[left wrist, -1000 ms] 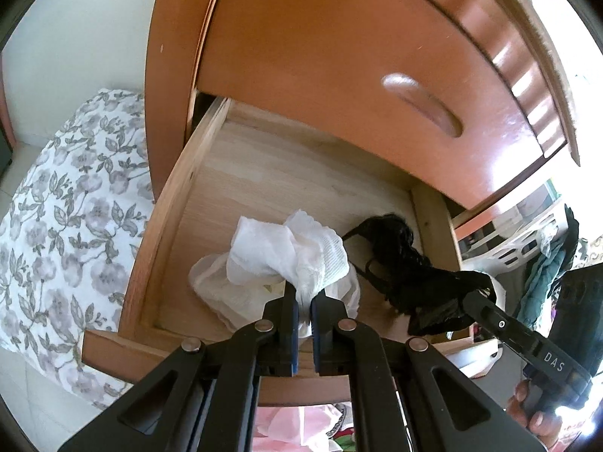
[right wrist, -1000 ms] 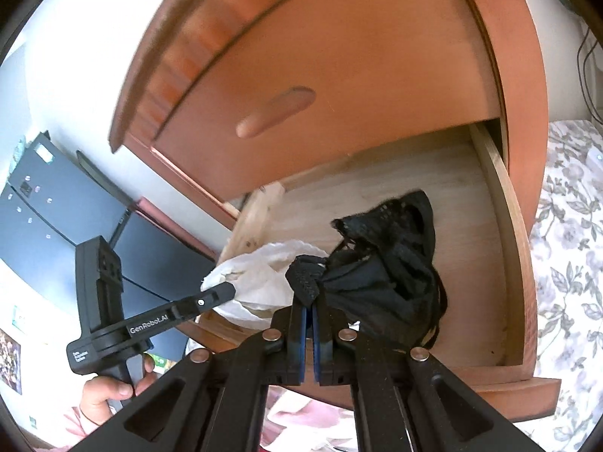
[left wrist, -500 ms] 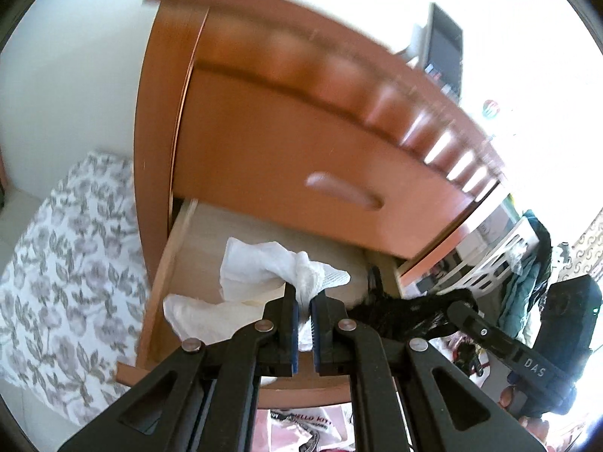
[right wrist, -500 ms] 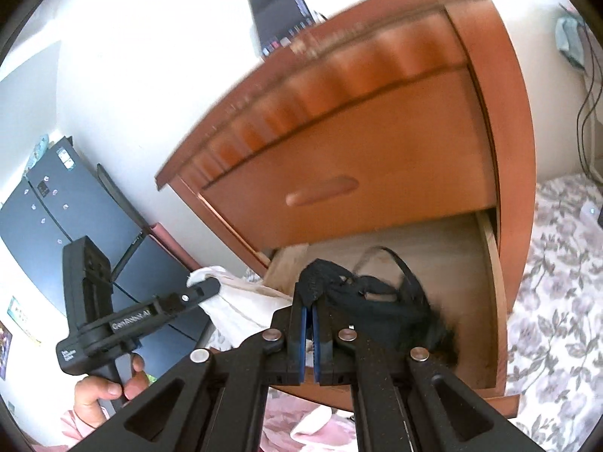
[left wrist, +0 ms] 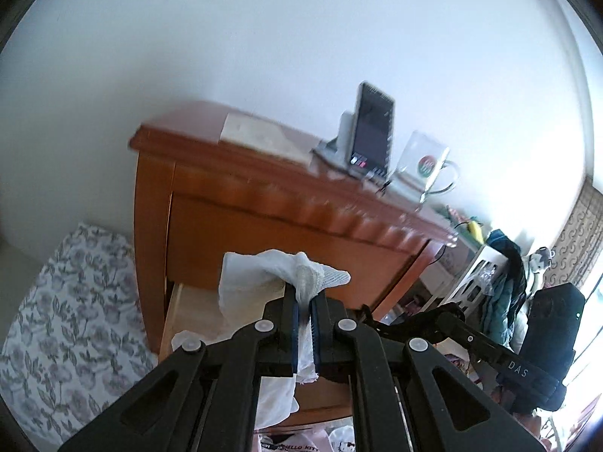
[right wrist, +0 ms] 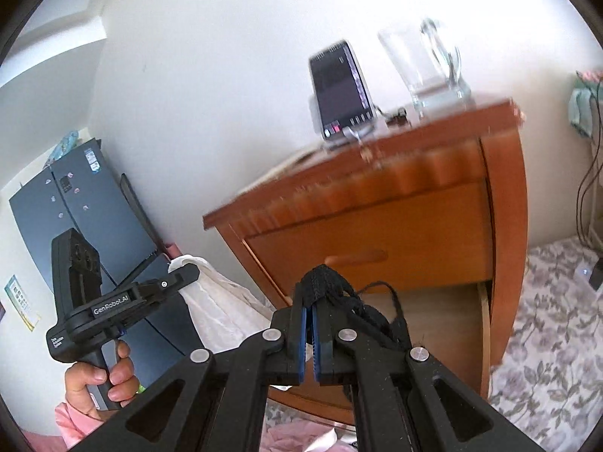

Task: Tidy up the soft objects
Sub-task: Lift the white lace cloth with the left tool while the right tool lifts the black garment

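A dark-screened device on a stand and a clear glass mug are set side by side on the wooden nightstand. A dark blue refrigerator is seen against the wall, floral bedding beside the nightstand.

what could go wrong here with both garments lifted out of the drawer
The black lace garment trails loose straps below the right gripper; they might snag on the open drawer. The white garment hangs long from the left gripper and could catch too. A high swing could hit the glass mug.
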`<state>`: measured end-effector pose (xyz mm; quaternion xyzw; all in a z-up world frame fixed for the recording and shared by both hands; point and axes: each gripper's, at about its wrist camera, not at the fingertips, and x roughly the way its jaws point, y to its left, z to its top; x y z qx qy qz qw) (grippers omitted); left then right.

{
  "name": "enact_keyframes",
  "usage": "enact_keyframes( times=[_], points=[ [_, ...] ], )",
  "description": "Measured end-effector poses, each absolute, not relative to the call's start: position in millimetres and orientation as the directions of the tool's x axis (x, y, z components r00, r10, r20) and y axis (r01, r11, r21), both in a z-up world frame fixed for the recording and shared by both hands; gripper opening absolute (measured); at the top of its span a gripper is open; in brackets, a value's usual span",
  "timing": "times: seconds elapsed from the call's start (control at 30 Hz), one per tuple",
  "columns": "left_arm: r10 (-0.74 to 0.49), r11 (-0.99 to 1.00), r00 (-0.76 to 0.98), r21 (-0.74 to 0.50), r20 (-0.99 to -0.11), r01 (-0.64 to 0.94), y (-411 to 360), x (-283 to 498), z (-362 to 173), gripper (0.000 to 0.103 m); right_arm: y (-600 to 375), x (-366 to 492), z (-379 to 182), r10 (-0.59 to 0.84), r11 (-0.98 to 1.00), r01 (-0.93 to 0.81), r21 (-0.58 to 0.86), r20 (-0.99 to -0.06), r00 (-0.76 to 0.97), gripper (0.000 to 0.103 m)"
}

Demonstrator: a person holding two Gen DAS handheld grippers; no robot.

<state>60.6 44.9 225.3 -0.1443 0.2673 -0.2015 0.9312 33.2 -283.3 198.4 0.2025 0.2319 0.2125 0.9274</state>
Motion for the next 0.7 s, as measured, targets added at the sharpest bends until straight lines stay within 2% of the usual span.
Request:
enact_keyframes(
  times=[0.27, 0.7],
  points=[
    [-0.475, 0.866, 0.797, -0.362, -0.374, 0.346, 51, 40, 246, 0.005, -285, 5, 232, 0.471, 0.845, -0.335, 0.416, -0.283, 0.835, 0.002],
    [-0.502, 0.853, 0.784, -0.360, -0.364, 0.379, 58, -1, 248, 0.005, -279, -43, 255, 0.444, 0.870, -0.341, 0.355, -0.269, 0.855, 0.002]
  ],
)
